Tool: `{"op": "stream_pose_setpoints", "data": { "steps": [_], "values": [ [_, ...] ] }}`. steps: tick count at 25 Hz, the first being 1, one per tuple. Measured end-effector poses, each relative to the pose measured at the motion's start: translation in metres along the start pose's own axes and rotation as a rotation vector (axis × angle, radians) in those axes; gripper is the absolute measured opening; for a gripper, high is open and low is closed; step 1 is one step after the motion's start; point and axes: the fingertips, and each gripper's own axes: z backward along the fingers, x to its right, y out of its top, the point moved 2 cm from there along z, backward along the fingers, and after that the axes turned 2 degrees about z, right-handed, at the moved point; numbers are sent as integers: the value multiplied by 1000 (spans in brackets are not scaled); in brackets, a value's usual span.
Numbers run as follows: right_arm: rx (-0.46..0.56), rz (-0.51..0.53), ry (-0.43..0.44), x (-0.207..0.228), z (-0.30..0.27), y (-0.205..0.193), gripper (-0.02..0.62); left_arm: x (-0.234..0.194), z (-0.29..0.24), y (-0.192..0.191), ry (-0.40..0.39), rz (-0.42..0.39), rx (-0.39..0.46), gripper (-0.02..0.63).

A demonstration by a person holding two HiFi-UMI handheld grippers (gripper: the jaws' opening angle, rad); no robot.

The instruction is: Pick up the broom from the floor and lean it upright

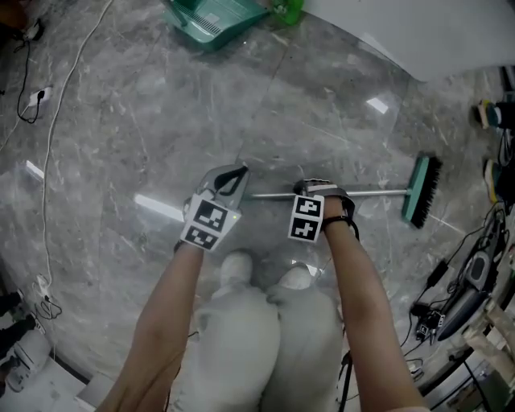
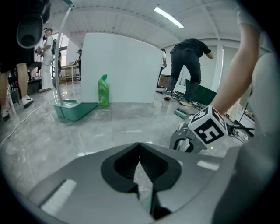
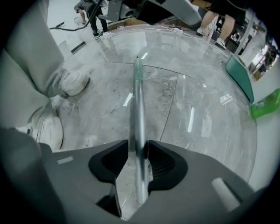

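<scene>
The broom (image 1: 378, 192) lies flat on the floor (image 1: 145, 121), just past your shoes (image 1: 237, 265). Its handle runs from 9 to 3 o'clock across the head view, with the bristle head (image 1: 422, 191) at the 3 o'clock end. You are at the grasp step and nothing is lifted yet.

Your right claw (image 1: 316, 190) points down over the middle of the handle and straddles it. In the right gripper view the handle (image 3: 139, 113) runs between the jaws, close against one, with a sliver of floor showing beside the other. I judge that claw about half wide and not yet clamped. Your left claw (image 1: 232, 179) sits at 9 o'clock from the right one, near the handle's free end. Its tips are together and it holds nothing.

As I read it, the next move is to pinch the right claw until both jaws bear on the handle. Then swing the free end up while the bristle head stays down as a pivot. Your left claw must open before it can steady anything. The handle looks smooth and thin, so it may roll or slip. The white panel (image 2: 122, 70) at 12 o'clock looks like the nearest face to lean it on.

The count:
- one broom
- two claws
- two shoes
- one green dustpan (image 1: 213, 18), near 11 o'clock
- one green bottle (image 2: 103, 91) beside the dustpan
</scene>
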Motion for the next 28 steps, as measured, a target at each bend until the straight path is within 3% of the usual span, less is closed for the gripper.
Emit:
{"op": "stream_pose_setpoints", "data": {
  "steps": [2,11,14,20,28],
  "values": [
    [2,-4,-13,3,2,-1,78,-7,7,1,24,10,8,0],
    [71,-26,-177,18,39,6,74,14,7,23,15,-39,-8,0],
    [112,-58,-239,27,69,9,72,31,4,59,-17,-56,25,0],
    [207,-147,-365,42,146,10,71,50,27,142,-33,-8,112,0],
    [345,-383,-530,62,263,-6,71,104,86,264,-126,-78,289,0]
  ]
}}
